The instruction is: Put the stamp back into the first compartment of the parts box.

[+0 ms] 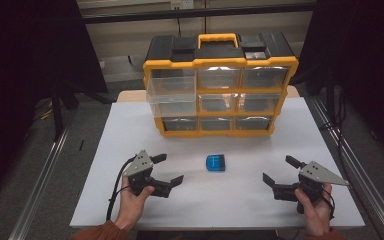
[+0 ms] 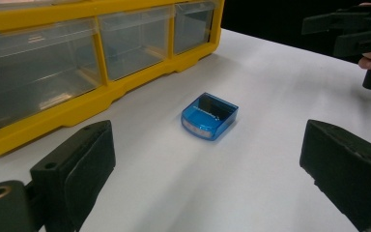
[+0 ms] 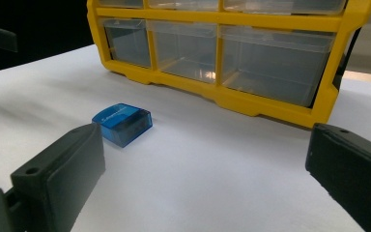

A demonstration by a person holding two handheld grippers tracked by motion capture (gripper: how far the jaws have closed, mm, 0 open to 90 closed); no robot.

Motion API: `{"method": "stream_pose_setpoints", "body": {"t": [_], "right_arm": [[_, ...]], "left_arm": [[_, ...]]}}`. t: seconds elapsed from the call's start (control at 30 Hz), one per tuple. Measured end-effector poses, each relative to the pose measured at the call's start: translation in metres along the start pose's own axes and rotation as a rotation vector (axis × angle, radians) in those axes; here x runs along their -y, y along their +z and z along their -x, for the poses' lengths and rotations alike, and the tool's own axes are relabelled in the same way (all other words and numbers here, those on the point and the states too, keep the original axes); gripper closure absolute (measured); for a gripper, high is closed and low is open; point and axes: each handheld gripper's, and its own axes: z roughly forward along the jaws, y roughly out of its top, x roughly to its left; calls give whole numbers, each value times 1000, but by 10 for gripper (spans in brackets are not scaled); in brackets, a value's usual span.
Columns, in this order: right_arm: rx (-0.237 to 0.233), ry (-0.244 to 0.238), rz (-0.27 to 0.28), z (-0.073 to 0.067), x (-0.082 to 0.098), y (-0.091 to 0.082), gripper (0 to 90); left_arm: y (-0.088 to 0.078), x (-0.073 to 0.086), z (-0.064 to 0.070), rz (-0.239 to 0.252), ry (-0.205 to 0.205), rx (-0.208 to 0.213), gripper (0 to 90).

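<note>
The blue box (image 1: pixel 215 163) lies on the tabletop (image 1: pixel 240 200) between both claws, before the organizer (image 1: pixel 220 85). Left claw (image 1: pixel 169 170) and right claw (image 1: pixel 278 170) are both spread, empty. The left looks slightly nearer.

Too small to read: lettering on blue box (image 3: pixel 122 123); organizer (image 2: pixel 77 67) cropped at top and left edges.

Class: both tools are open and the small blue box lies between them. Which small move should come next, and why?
Probably ease the left tool forward to straddle the blue box. It lies untouched on the white table; the right tool, also open, seems slightly farther off.
</note>
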Motion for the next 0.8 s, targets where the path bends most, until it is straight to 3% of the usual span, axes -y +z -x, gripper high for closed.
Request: {"method": "stream_pose_setpoints", "body": {"t": [0.27, 0.3, 0.33, 0.37, 0.4, 0.43, 0.47, 0.53, 0.7, 0.77, 0.8], "right_arm": [[-4, 2, 3, 0, 0, 1, 2], [-4, 2, 3, 0, 0, 1, 2], [-3, 3, 4, 0, 0, 1, 2], [-1, 2, 5, 0, 0, 1, 2], [-3, 3, 4, 0, 0, 1, 2], [-3, 3, 4, 0, 0, 1, 2], [-10, 0, 0, 0, 0, 1, 2], [-12, -3, 2, -1, 0, 1, 2], [-11, -2, 0, 0, 0, 1, 2], [-12, -5, 1, 0, 0, 1, 2], [-17, -7, -2, -1, 0, 1, 2]], "left_arm": [[17, -7, 2, -7, 19, 12, 38], [20, -8, 1, -7, 16, 51, 38], [26, -10, 3, -18, 24, 56, 35], [26, -10, 3, -18, 24, 56, 32], [29, -12, 5, -27, 16, 28, 30], [33, -13, 5, -17, 11, 60, 30], [38, -16, 6, -37, 22, 41, 23], [41, -18, 7, -36, 11, 41, 24], [53, -27, 6, -43, 8, 97, 27], [56, -28, 6, -33, 7, 99, 29], [62, -30, 6, -52, 30, 121, 30]]}}
